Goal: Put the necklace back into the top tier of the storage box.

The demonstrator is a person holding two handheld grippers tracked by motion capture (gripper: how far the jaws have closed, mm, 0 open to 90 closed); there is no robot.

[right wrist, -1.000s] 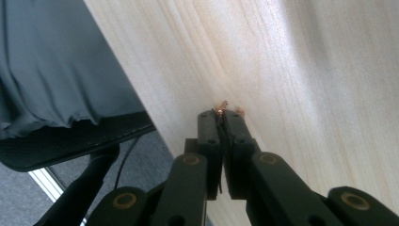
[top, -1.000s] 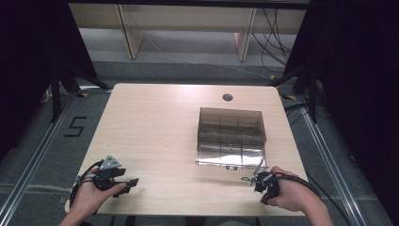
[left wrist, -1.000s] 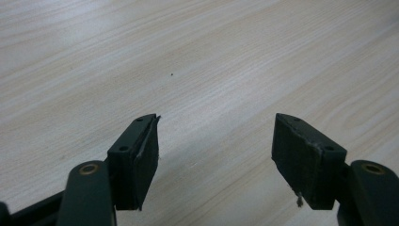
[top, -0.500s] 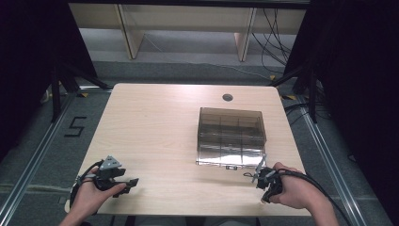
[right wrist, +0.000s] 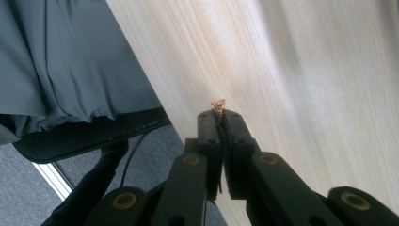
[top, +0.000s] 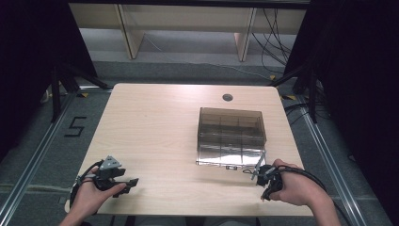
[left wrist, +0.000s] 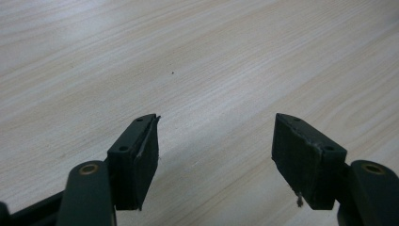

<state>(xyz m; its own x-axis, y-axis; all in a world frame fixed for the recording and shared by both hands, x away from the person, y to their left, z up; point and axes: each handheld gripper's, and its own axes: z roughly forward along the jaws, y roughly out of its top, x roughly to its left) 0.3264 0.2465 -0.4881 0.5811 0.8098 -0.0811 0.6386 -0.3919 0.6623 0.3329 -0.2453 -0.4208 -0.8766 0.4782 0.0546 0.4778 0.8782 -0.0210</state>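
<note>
My left gripper [top: 132, 181] rests near the table's front left edge, held in a hand. In the left gripper view its jaws stand wide apart [left wrist: 215, 155] over bare wood, with nothing between them. My right gripper [top: 265, 195] is held in a hand at the front right, just in front of a smoky clear compartment box [top: 230, 134]. The right gripper view has that gripper's jaws [right wrist: 219, 113] pressed together, with a tiny tan scrap [right wrist: 218, 103] pinched at their tips. They point along the table's front edge.
The light wood table [top: 155, 127] has a round cable hole [top: 227, 97] at the back. Grey cloth [right wrist: 61, 61] and a dark chair edge [right wrist: 89, 132] lie past the table's edge. Shelving stands behind, and dark curtains hang at both sides.
The right hand has shifted slightly in front of the box's near corner. The left hand has kept still.
</note>
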